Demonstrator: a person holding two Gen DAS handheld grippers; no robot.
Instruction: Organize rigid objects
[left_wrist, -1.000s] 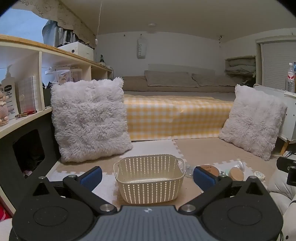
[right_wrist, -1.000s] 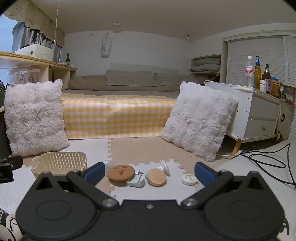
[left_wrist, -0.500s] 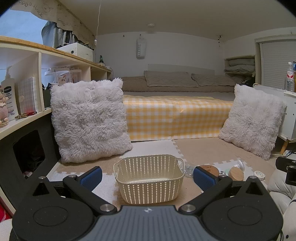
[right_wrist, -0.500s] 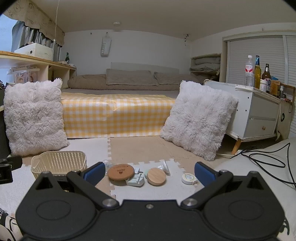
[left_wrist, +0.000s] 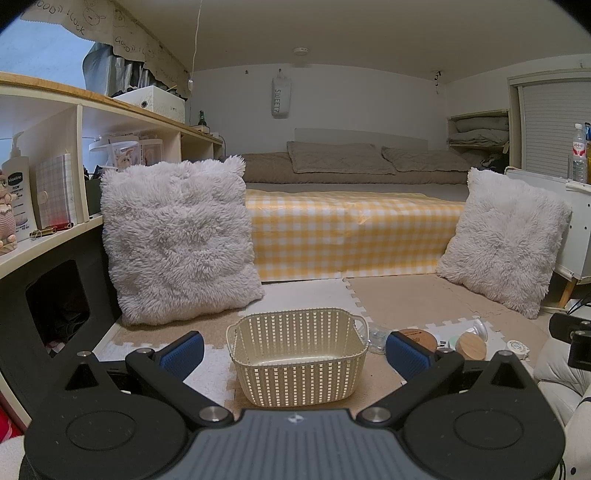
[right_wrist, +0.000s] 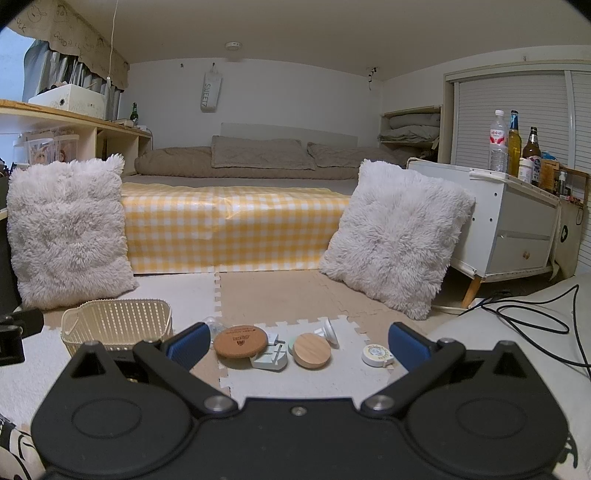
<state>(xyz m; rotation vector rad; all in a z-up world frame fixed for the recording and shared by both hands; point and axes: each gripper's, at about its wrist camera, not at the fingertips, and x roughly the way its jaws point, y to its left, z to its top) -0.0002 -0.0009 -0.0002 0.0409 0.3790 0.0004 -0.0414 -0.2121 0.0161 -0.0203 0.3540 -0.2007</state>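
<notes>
A cream lattice basket (left_wrist: 299, 354) stands empty on the floor mat, between the fingers of my open left gripper (left_wrist: 295, 354); it also shows at the left of the right wrist view (right_wrist: 116, 325). My right gripper (right_wrist: 297, 343) is open and empty above a cluster of small objects: a cork coaster (right_wrist: 241, 340), a pale plug adapter (right_wrist: 269, 358), a wooden-lidded jar (right_wrist: 312, 350), a white round piece (right_wrist: 328, 330) and a small round tape measure (right_wrist: 375, 354). The coaster (left_wrist: 419, 338) and jar (left_wrist: 470, 346) show right of the basket in the left wrist view.
Two fluffy white cushions (right_wrist: 62, 232) (right_wrist: 395, 236) lean at either side of a yellow checked bed (right_wrist: 229, 229). Shelving (left_wrist: 44, 184) runs along the left. A white cabinet (right_wrist: 509, 229) with bottles stands right. Black cables (right_wrist: 535, 314) lie on the right floor.
Both views have shifted only slightly; the right gripper has edged a little closer to the small objects. Both grippers stay open.
</notes>
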